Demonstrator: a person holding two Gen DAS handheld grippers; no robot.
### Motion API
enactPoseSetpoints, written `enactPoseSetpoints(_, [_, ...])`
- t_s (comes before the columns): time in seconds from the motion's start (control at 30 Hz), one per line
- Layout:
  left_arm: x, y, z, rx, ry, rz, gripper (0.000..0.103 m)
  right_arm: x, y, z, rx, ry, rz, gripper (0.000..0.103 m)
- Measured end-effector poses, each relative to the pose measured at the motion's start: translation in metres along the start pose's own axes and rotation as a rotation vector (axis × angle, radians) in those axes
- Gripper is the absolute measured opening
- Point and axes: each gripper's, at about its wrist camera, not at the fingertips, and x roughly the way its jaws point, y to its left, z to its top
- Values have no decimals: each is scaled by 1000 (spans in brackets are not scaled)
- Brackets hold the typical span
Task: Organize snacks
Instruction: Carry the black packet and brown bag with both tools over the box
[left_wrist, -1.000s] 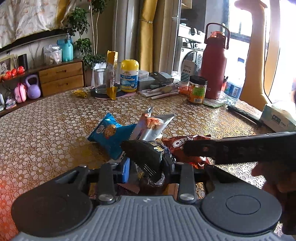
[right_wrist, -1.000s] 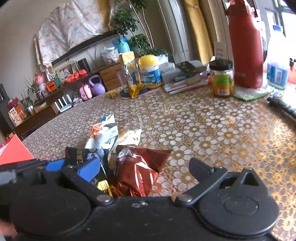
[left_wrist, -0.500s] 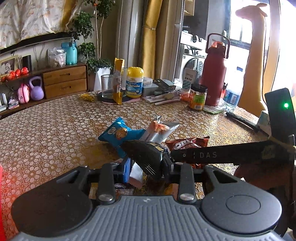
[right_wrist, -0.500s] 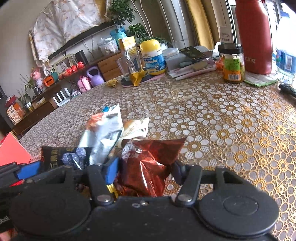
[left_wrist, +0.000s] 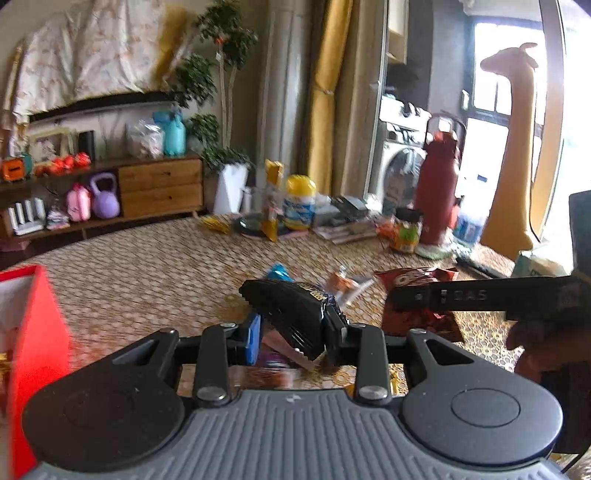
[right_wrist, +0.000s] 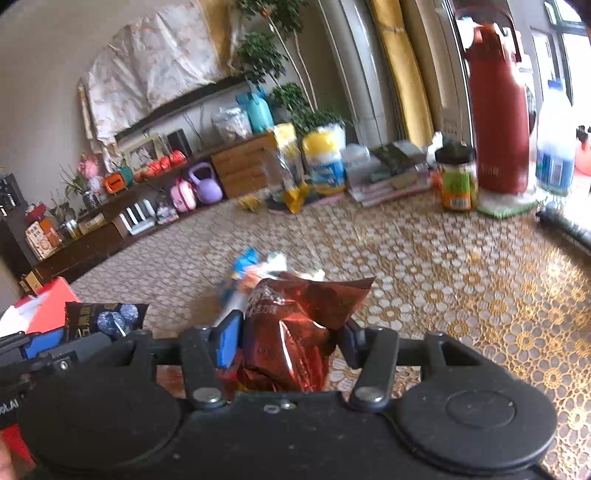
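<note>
Left gripper (left_wrist: 291, 334): clamped on black snack packet (left_wrist: 291, 310), frame centre.
Right gripper (right_wrist: 286, 341): clamped on red foil packet (right_wrist: 291, 332), lower centre.
Red box (left_wrist: 33, 343): left edge.

White letters "DAS" stand on the black arm of the right gripper (left_wrist: 480, 295), seen from the left wrist. Print on the snack packets is too blurred to read.

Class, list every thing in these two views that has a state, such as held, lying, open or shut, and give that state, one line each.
Left hand-held gripper: shut on black packet.
Black packet: held, lifted.
Right hand-held gripper: shut on red packet.
Red packet: held, crumpled.
Blue packet: lying on table.
Red box: open at top.
Jar: upright, lidded.
</note>
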Motion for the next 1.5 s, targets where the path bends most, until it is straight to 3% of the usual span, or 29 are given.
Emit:
enactPoseSetpoints(0.43, [-96,43,4,-44,-109,135,33,-54,85,11,-133,-87,155,52])
enactPoseSetpoints(0.93, [-161,126,-18,-125,-81,331,33,-51,218,3,-317,-59,370,52])
enactPoseSetpoints(1.17, [-174,157,-32,-154,-49,397,33,-42,264,-3,-385,-40,422,52])
enactPoseSetpoints(1.5, [-156,194,-43,-179,51,445,33,-18,316,-27,-502,25,443,52])
